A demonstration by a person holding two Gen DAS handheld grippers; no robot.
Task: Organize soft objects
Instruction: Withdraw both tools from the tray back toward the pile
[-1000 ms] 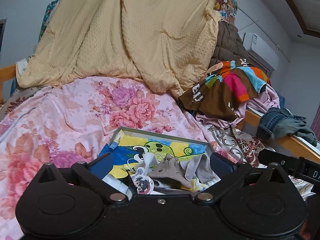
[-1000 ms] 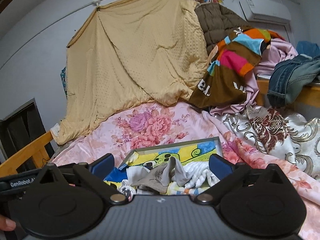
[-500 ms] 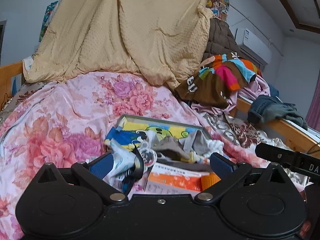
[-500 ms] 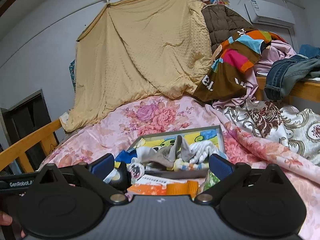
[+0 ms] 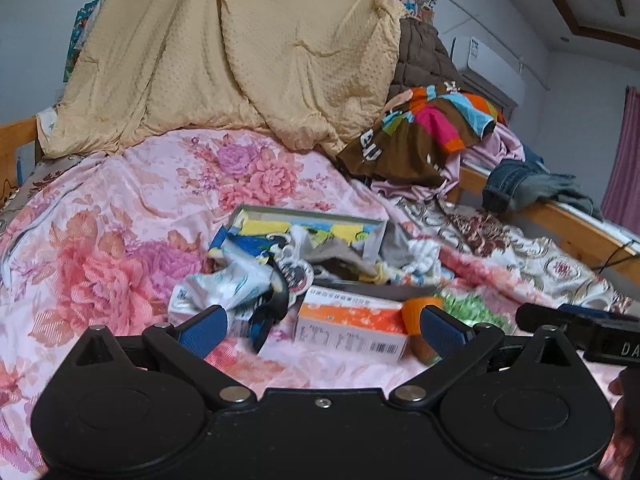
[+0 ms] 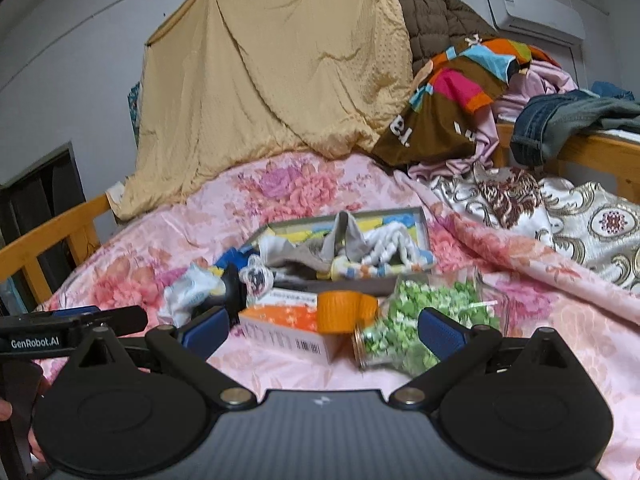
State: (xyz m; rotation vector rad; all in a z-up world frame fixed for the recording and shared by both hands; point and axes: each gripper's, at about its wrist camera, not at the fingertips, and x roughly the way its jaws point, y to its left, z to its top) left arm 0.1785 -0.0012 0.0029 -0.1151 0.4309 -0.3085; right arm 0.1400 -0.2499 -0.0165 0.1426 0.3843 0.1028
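Left tongs (image 5: 322, 330) and right tongs (image 6: 323, 330), both wide and empty, hover at lower frame over the bed (image 5: 100, 248). At centre, a tray (image 6: 424, 224) holds socks (image 6: 384, 246); an orange box (image 5: 352, 322) lies just before it.

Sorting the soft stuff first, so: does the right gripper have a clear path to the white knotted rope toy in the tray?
Probably not directly. The right gripper is open, but the orange-capped jar and the orange box lie between it and the rope toy. It would likely have to come in from above.

black left gripper (image 5: 322, 326) and grey-bodied right gripper (image 6: 322, 330) (blue pads, silver screws).
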